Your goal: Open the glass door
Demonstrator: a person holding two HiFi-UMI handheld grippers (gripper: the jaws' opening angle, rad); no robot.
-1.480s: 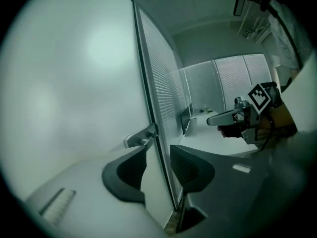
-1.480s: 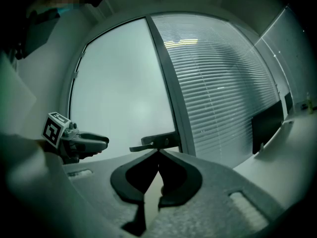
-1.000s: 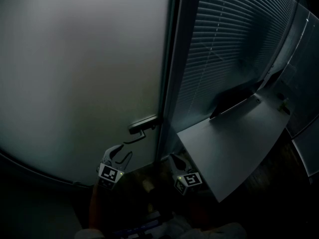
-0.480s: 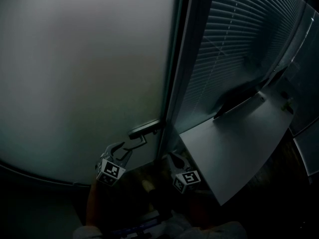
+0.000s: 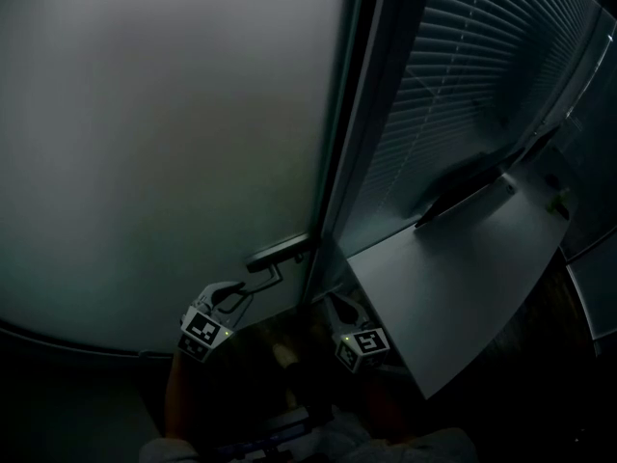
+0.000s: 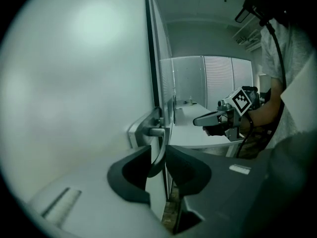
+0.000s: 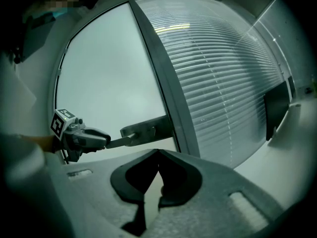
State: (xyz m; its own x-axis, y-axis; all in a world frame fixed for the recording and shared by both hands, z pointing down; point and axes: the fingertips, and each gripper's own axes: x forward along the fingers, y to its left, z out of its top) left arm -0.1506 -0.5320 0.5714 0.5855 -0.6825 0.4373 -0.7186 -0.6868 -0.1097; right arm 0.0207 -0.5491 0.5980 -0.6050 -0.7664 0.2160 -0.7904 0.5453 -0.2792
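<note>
Left gripper view, lower centre: my left gripper (image 6: pixel 157 150), jaws just closing in, is clamping the glass door's (image 6: pixel 74 83) lever handle (image 6: pixel 161 142) to unlatch it, while my right gripper (image 7: pixel 157 152) is hanging clenched and empty.

The left gripper (image 5: pixel 234 293) has reached the door handle (image 5: pixel 280 253), its jaws just closing on it.

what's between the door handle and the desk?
The dark upright door frame. In the head view it stands between the door handle on the frosted glass and the desk beside the blinds.
</note>
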